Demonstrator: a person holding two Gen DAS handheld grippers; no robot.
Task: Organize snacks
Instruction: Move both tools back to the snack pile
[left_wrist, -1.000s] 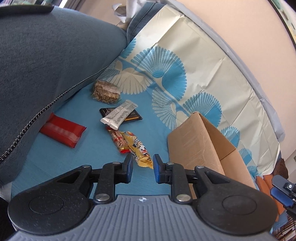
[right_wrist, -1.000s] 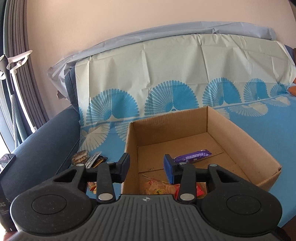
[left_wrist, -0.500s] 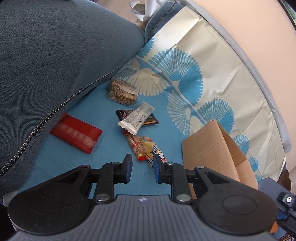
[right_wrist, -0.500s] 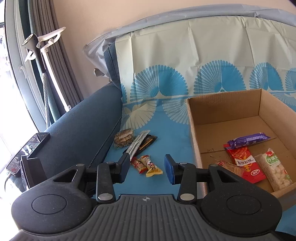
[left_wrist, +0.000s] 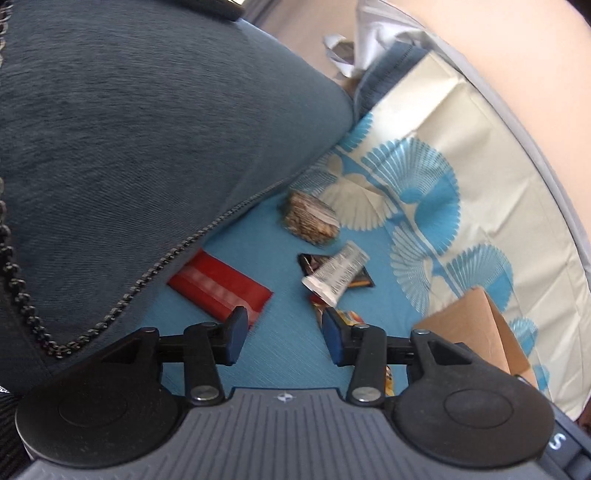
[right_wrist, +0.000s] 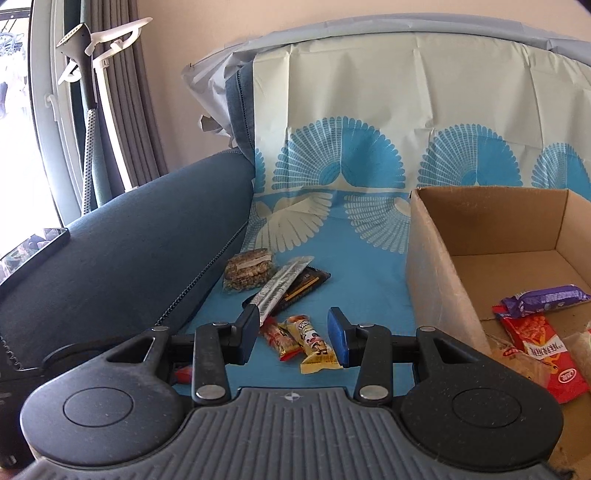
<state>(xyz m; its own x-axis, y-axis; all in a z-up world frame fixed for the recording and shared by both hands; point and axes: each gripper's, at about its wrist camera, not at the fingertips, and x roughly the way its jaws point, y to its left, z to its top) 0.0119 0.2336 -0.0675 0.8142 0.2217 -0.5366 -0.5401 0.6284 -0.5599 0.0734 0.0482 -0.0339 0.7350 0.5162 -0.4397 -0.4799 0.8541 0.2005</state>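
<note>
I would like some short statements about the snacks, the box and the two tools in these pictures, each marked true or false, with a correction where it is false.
1. The purple packet lies inside the cardboard box. True.
2. The right tool grips the yellow snack bar. False: nothing is between its jaws; the bar lies on the blue cover beyond them.
3. The red packet lies beside the sofa armrest. True.
4. The silver-white wrapper lies across a dark packet. True.
5. The box holds no snacks yet. False: several packets lie in it.
6. The left tool holds the red packet. False: its jaws are opening, with nothing between them.
</note>
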